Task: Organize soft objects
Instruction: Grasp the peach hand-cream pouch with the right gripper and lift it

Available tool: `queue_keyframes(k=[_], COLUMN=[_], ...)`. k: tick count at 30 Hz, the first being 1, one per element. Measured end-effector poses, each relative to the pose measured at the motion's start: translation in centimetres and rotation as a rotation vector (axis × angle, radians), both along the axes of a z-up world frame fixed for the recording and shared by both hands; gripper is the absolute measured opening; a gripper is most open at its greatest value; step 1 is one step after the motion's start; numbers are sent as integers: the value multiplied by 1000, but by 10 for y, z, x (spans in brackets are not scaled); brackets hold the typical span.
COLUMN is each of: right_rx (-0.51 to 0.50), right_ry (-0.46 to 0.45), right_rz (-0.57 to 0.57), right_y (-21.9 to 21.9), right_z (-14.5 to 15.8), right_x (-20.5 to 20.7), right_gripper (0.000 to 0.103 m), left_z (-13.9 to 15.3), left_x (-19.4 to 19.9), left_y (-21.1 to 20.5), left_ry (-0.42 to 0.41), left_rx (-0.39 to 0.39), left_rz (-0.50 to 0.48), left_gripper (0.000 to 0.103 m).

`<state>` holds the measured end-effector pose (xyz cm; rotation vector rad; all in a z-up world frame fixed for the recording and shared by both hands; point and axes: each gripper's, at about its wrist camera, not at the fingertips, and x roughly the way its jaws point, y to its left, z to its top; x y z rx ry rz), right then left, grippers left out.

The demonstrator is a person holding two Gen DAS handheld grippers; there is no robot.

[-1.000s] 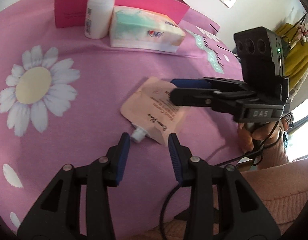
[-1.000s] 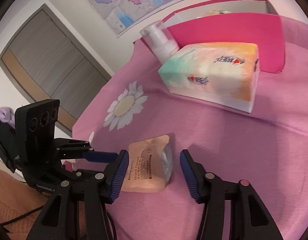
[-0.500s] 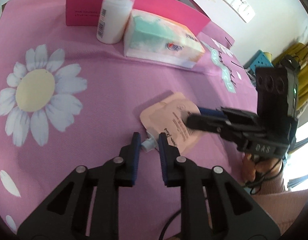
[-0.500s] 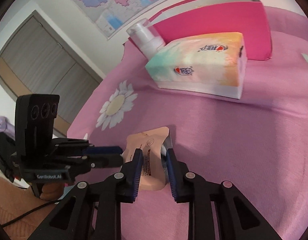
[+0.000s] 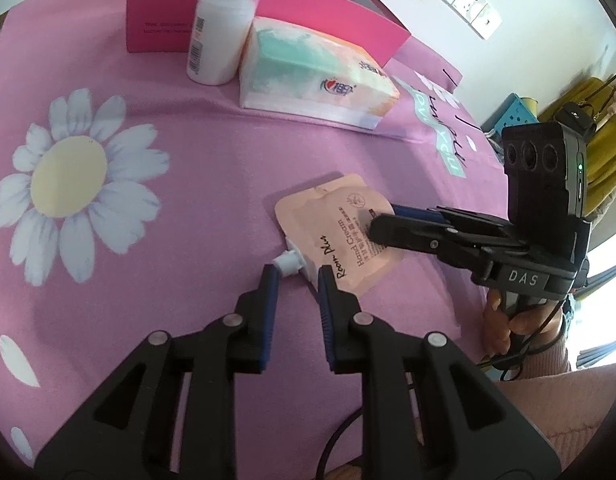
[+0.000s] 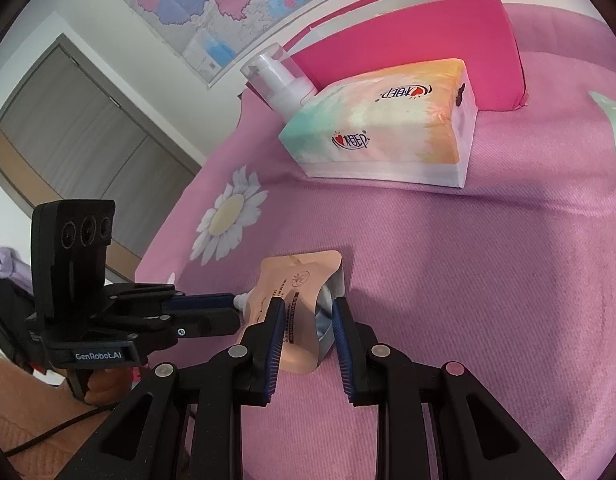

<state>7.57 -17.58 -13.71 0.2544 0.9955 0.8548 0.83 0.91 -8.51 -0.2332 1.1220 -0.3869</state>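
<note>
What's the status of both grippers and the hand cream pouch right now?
Left gripper partly open at the pouch's cap. Right gripper straddling hand cream pouch, not clamped. Pouch flat on the cloth. Nothing in the way.

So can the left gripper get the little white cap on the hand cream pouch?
Probably yes. The left gripper is open right at the pouch's white cap, and nothing blocks it; the right gripper straddles the other end.

We look forward from each wrist, low and close over the pink cloth (image 5: 212, 168). Our left view faces along the left claw (image 5: 296, 280), our right view along the right claw (image 6: 308, 312). Both share the pouch (image 5: 339, 232) and far tissue pack (image 6: 387, 128); each sees the other claw.
</note>
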Motion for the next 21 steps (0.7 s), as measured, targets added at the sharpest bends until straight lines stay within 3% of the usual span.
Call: queue_keyframes(k=[10,21], right_rx=[-14,6], right_ry=[-20,-102], right_rz=[-9,-29], right_y=[4,-1], right_z=[6,37], right_x=[-3,2], right_gripper=[25,25], left_z=[7,45], left_x=[2,13], left_y=[-4,-2], left_ry=[-28,-140], left_rx=[27,28], left_rz=[-14,-33], left_gripper=[24,24])
